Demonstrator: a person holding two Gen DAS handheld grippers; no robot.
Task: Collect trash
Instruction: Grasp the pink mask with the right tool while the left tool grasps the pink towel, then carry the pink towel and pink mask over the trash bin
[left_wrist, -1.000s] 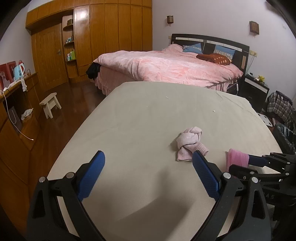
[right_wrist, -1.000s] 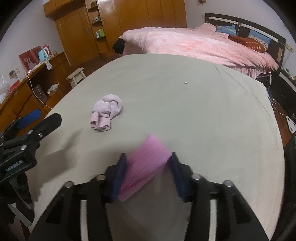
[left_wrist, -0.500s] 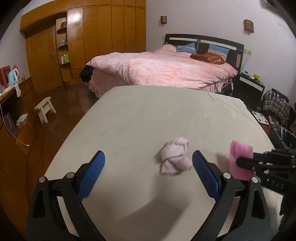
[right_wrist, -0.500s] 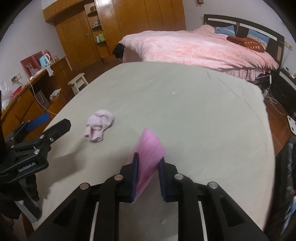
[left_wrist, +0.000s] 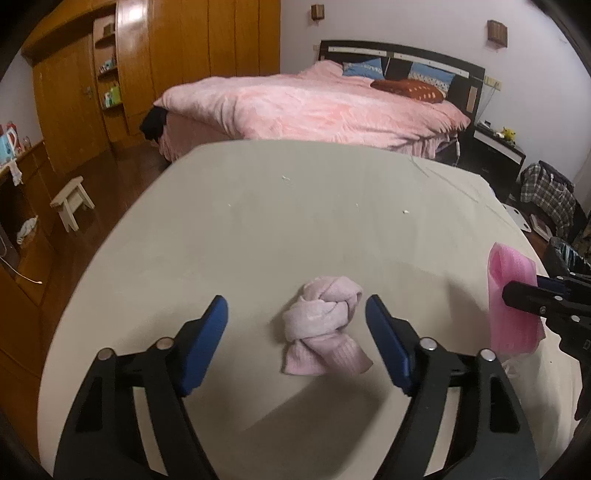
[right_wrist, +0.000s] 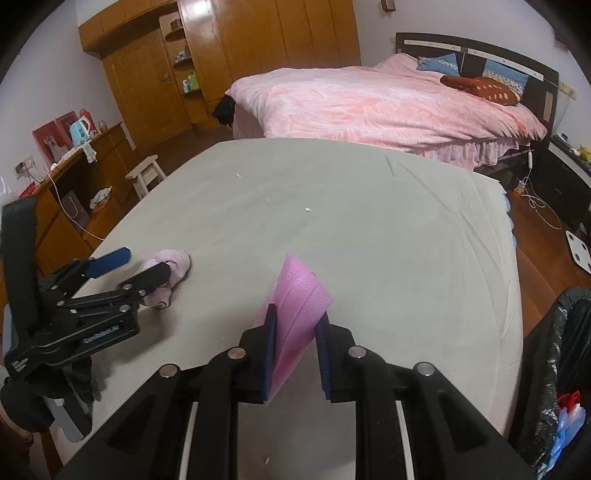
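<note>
Closest in, the right tongs (right_wrist: 293, 354) are pinching a pink foam sheet (right_wrist: 297, 306), which stands up between the blue pads and is held only by its lower part; being light and springy, it could slide out if the grip loosens on the way to the black-lined trash bin (right_wrist: 557, 373) at the right edge of the desk (right_wrist: 369, 221). Beside them, the left tongs (left_wrist: 295, 343) are spread wide on either side of a knotted pale pink sock (left_wrist: 325, 328) lying on the grey-covered desk, not yet touching it. Likely trouble there: the soft bundle may squash and roll away, or the pads may catch only a loose end, so the knot dangles and drops. Pressing too low could also snag the cover and drag it. Farther out, small white scraps (left_wrist: 406, 212) dot the cover and are easy to miss. Beyond stands the pink bed (left_wrist: 314, 103).
</note>
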